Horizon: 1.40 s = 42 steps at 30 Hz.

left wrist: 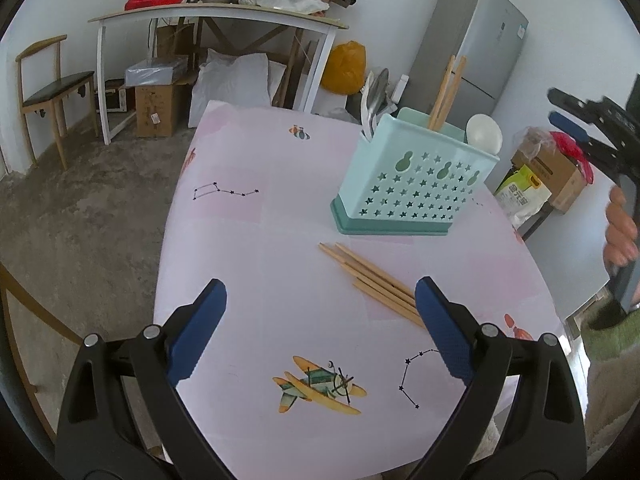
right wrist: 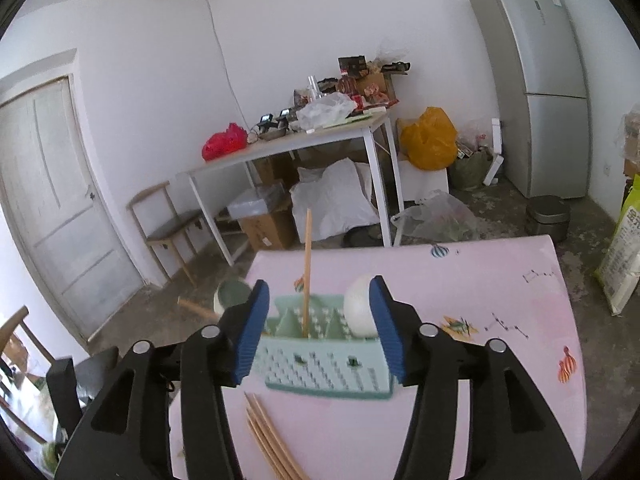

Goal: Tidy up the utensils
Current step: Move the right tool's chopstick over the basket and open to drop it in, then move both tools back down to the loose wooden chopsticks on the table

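Note:
A mint-green utensil holder (left wrist: 412,188) with star holes stands on the pink table (left wrist: 248,248). It holds two wooden chopsticks (left wrist: 446,94), metal spoons (left wrist: 374,98) and a white ladle (left wrist: 485,133). Several loose chopsticks (left wrist: 372,280) lie on the table in front of it. My left gripper (left wrist: 320,308) is open and empty, low over the table, near the loose chopsticks. My right gripper (right wrist: 318,322) is open and empty above the holder (right wrist: 326,368); it also shows in the left wrist view (left wrist: 568,120). The loose chopsticks (right wrist: 272,440) lie below it.
A white desk (left wrist: 216,16) piled with clutter stands by the far wall, with boxes and bags beneath. A wooden chair (left wrist: 48,92) is at the left, a grey fridge (left wrist: 468,48) at the right. A door (right wrist: 44,200) is left.

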{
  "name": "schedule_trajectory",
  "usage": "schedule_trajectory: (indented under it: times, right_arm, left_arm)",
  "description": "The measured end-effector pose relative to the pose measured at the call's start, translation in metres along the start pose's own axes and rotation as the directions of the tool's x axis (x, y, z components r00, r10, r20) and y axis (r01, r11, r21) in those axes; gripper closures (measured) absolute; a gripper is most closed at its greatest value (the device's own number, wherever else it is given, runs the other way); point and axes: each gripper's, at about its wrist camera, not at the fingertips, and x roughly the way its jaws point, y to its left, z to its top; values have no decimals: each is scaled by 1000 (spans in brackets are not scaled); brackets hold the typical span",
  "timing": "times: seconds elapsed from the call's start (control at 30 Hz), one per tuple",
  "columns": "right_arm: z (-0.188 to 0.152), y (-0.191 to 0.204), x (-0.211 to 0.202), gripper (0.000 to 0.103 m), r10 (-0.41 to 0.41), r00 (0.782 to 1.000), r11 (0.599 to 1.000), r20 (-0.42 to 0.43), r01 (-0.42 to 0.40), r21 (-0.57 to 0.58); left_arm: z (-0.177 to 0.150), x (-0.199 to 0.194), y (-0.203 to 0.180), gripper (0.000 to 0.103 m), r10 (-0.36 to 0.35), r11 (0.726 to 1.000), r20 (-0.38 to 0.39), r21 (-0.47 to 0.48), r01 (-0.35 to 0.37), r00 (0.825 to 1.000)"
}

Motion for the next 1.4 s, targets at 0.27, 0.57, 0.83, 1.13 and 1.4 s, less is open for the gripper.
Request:
schedule_trajectory:
  times: [0.27, 0.57, 0.83, 1.13, 1.4]
  right_arm:
    - [-28, 2, -6, 41, -20, 997, 1000, -75, 18, -24]
    - [-41, 14, -1, 29, -9, 993, 999, -117, 4, -48]
    - [-48, 24, 7, 15, -56, 987, 995, -153, 41, -95]
    - [-58, 30, 13, 7, -192, 966, 973, -172, 164, -163]
    - [-72, 29, 16, 7, -361, 915, 918, -182, 314, -242]
  left_arm:
    - [-2, 0, -3, 12, 2, 1000, -10, 16, -2, 1000]
    - [-1, 2, -1, 12, 10, 1000, -24, 11, -10, 1000]
    - [-2, 4, 0, 12, 16, 1000, -35, 4, -16, 999]
    - [-5, 9, 2, 12, 26, 1000, -55, -7, -27, 998]
    - [-10, 20, 1, 12, 71, 997, -87, 2, -71, 994]
